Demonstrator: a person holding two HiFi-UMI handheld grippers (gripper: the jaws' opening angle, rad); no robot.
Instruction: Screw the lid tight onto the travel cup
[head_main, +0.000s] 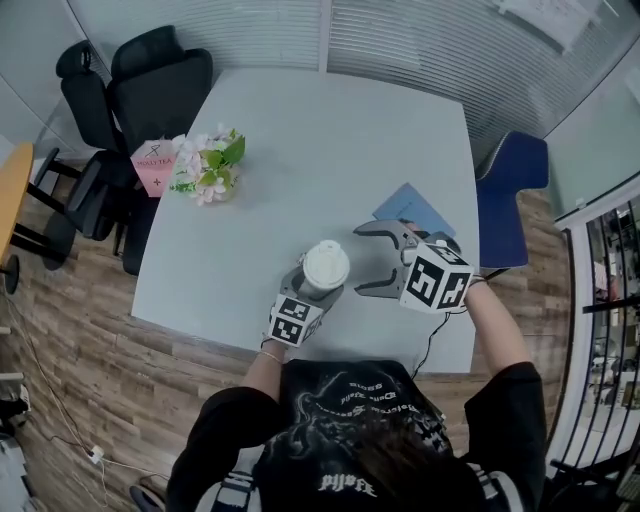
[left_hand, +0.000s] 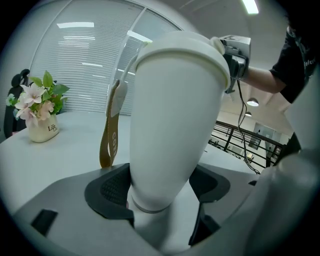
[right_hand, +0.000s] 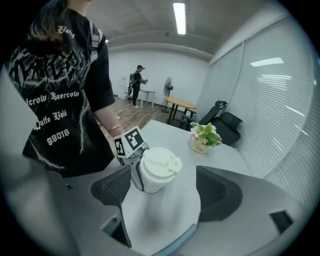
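Observation:
A white travel cup (head_main: 325, 268) stands upright near the table's front edge with its white lid (right_hand: 160, 161) on top. My left gripper (head_main: 316, 292) is shut on the cup's lower body (left_hand: 175, 125), and the base sits between both dark pads (left_hand: 107, 192). A brown strap (left_hand: 110, 135) hangs at the cup's far side. My right gripper (head_main: 358, 260) is just right of the cup, pointing at it with its jaws wide apart. Nothing is between its pads (right_hand: 117, 187); the cup (right_hand: 156, 172) stands a little beyond them.
A small pot of flowers (head_main: 207, 168) and a pink card (head_main: 155, 165) are at the table's far left. A blue booklet (head_main: 415, 208) lies behind the right gripper. Black chairs (head_main: 130, 110) stand at the left, a blue chair (head_main: 510, 190) at the right. The table edge (head_main: 200, 335) is near.

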